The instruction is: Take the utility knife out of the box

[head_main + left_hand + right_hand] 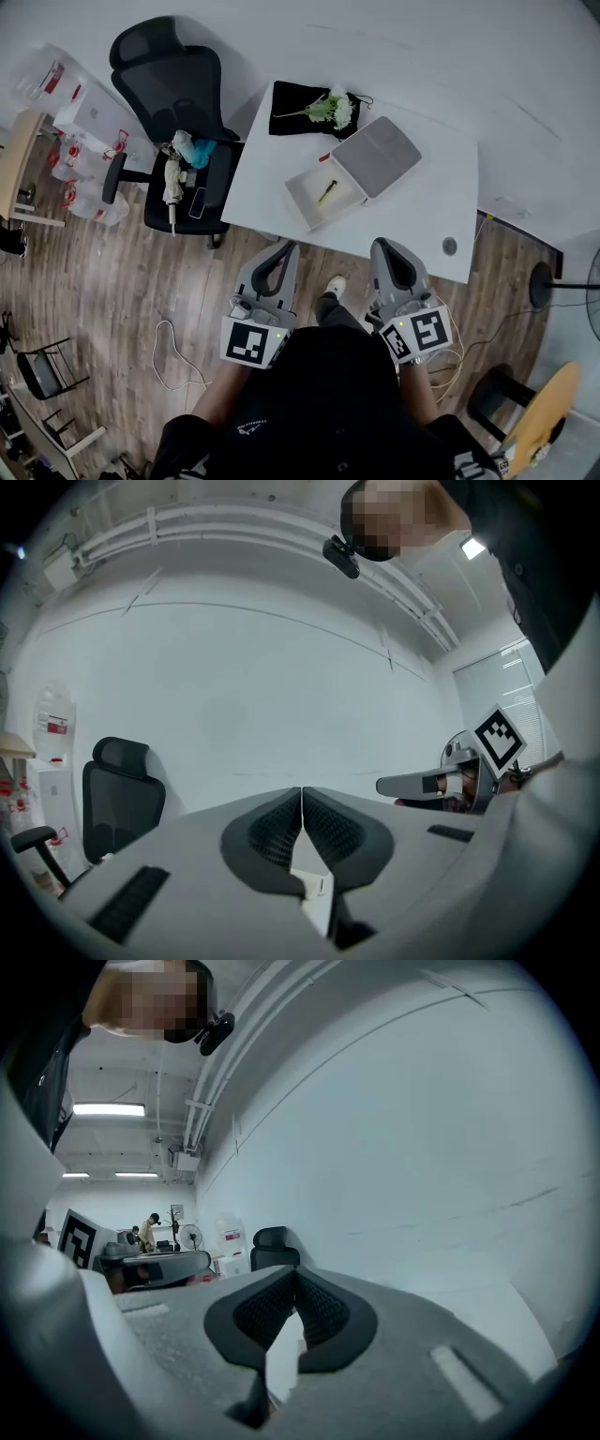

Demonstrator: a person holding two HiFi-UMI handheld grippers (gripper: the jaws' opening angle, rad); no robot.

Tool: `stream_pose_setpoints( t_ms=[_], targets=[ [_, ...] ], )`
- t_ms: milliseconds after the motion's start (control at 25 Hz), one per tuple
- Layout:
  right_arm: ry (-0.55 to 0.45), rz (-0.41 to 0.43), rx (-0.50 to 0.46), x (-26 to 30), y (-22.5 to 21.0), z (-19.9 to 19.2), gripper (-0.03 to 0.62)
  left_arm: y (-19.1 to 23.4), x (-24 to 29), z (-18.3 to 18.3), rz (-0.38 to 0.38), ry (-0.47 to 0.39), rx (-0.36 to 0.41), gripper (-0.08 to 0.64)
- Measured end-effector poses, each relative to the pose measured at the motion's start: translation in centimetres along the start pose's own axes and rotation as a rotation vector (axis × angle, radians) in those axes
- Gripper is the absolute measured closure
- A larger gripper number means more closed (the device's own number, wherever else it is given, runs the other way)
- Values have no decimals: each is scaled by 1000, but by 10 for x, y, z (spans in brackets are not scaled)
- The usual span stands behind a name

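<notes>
Utility knife (pixel 325 193) lies in the open box (pixel 304 190); left gripper (pixel 284 247) and right gripper (pixel 384 246) are both closed on nothing.

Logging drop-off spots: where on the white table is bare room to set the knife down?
Bare: right half of the white table, between the square grey lid and small round grommet; also the left strip beside the open white box. Crowded: far corner, with black cloth and white flowers.

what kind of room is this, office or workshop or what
Probably an office or lab workroom. A white table stands near a plain white wall, a black mesh office chair sits beside it on wood-look flooring, and strip lights run along the ceiling.
</notes>
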State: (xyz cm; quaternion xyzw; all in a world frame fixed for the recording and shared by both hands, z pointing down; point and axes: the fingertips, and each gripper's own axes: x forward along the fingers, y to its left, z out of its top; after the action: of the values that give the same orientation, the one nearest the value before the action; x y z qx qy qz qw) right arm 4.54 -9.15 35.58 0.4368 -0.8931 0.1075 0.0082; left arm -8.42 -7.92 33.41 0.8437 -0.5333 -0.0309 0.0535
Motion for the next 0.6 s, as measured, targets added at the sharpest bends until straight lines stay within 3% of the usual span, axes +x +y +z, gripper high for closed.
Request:
stream_pose_setpoints(
  t_ms=[240, 400, 600],
  targets=[
    [-2, 69, 6, 22, -40, 8, 588, -4, 41, -7, 57, 29, 56, 552],
    [-2, 106, -4, 27, -58, 11, 588, -10, 59, -11, 87, 33, 50, 552],
    [-6, 108, 3, 31, -82, 10, 588, -14, 79, -24, 87, 68, 66, 552]
  ],
)
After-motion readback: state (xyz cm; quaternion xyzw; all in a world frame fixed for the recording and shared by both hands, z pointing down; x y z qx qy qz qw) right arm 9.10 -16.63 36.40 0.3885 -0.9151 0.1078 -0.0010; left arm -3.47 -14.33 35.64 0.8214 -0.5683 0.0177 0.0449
